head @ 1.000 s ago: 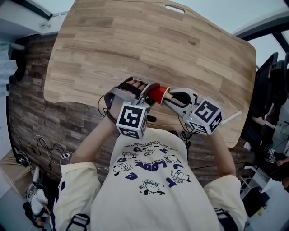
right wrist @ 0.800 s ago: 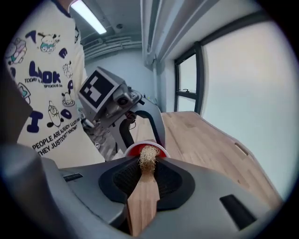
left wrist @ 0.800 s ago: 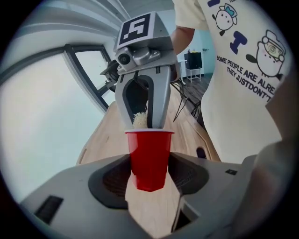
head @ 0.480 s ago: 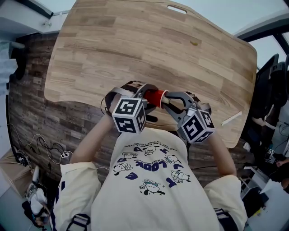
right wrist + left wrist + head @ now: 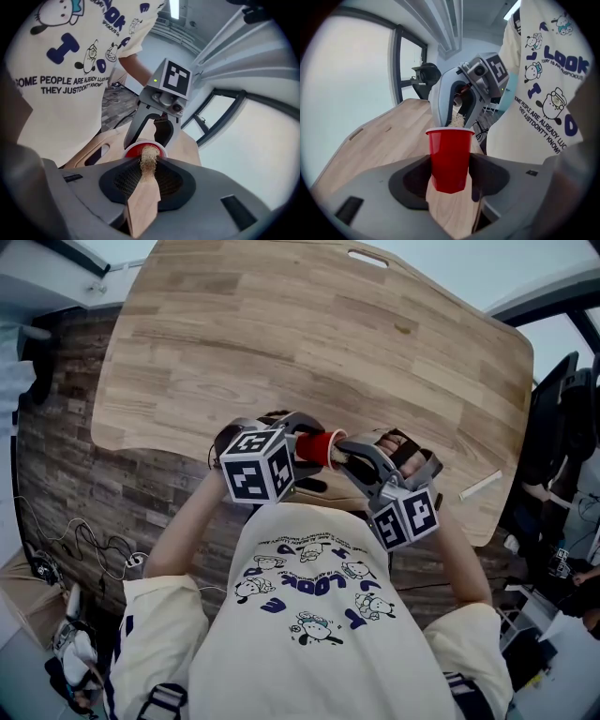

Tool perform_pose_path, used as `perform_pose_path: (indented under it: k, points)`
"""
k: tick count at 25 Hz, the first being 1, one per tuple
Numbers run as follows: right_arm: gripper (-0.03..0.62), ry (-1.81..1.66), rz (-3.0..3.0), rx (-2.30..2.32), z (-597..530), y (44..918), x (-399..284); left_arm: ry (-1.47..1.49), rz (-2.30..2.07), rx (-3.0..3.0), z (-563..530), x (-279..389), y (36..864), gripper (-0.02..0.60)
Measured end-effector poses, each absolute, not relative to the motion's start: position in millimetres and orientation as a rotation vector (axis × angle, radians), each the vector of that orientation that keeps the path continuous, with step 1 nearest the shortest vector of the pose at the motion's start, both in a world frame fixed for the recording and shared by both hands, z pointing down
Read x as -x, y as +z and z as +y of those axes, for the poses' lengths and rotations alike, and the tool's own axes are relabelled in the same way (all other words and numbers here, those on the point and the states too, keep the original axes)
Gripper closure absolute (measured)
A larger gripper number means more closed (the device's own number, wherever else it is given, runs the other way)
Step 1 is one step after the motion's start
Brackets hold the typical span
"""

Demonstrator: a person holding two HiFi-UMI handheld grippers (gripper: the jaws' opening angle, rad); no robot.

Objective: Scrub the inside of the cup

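Observation:
A small red cup [image 5: 320,448] [image 5: 449,159] lies sideways in the air over the near table edge, with my left gripper [image 5: 305,442] [image 5: 450,176] shut on its body. Its white rim [image 5: 142,151] faces my right gripper [image 5: 352,457] [image 5: 145,183]. That gripper is shut on the flat wooden handle of a brush [image 5: 143,199]. The brush's straw bristles [image 5: 149,159] [image 5: 456,120] reach into the cup's mouth. Both grippers meet in front of the person's chest.
The wooden table [image 5: 309,343] has a handle slot [image 5: 363,258] at its far edge and a small dark spot [image 5: 401,330]. A white strip [image 5: 480,486] lies near its right front corner. Cables and dark chairs stand on the wood floor around it.
Both grippers have rolled about their axes: the left marker cube swung left, the right one down and in. The cup and brush stayed together at the same spot.

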State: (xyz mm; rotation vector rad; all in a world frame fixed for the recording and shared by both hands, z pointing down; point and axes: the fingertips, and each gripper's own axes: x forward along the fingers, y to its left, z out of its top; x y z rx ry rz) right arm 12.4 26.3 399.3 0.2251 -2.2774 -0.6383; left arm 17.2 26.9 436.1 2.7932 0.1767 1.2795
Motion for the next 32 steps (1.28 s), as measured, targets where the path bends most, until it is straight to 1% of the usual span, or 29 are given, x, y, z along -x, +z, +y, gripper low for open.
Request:
perform_pose_path:
  k: [8,17,24,32]
  points:
    - [0.51,-0.89,-2.206,-0.231,32,391,-14,1.217,0.225,-2.725,34,-15,435,0.31]
    - [0.503,-1.054,-2.172,-0.212,41,382,-14,1.171,0.337,-2.65,44,-13,431,0.31]
    - [0.503,-0.948,-2.196,-0.277,31,383,-18,1.206,0.237,-2.713,32,-16,430,0.31]
    - [0.503,-0.511,-2.371,-0.424,19,386,-22,1.235,0.149,-2.78,21,-17,427,0.31]
